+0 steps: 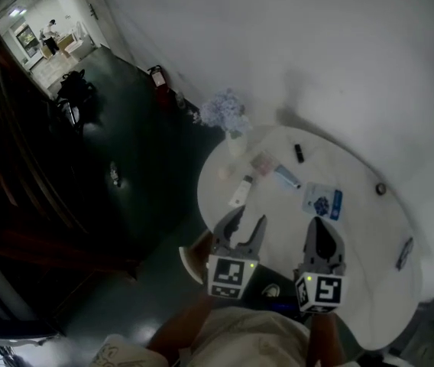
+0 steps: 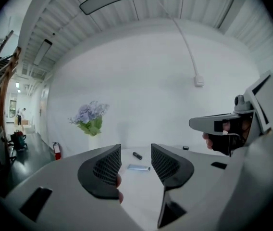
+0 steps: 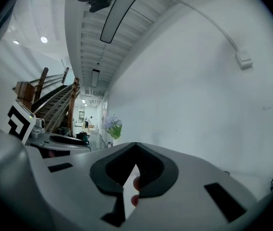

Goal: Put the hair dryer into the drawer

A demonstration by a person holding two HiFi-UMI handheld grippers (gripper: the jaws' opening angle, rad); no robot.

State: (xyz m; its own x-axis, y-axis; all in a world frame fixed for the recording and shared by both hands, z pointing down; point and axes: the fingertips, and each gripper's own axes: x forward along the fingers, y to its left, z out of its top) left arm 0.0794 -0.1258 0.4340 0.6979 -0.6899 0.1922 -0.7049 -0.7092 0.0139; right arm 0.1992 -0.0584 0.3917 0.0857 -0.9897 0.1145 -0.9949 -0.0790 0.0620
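No hair dryer or drawer can be made out in any view. Over the near edge of the white table (image 1: 370,251), my left gripper (image 1: 249,216) stands open. In the left gripper view its jaws (image 2: 135,153) are apart with nothing between them, only the tabletop beyond. My right gripper (image 1: 320,224) is beside it on the right, shut. In the right gripper view its tips (image 3: 135,146) meet with nothing held. Both grippers point roughly level toward the white wall.
On the table are a vase of blue flowers (image 1: 228,117), a pale blue tube (image 1: 286,177), a small black stick (image 1: 299,153), a blue-and-white packet (image 1: 322,202) and a white oblong object (image 1: 240,192). A dark floor and a fire extinguisher (image 1: 158,79) lie left.
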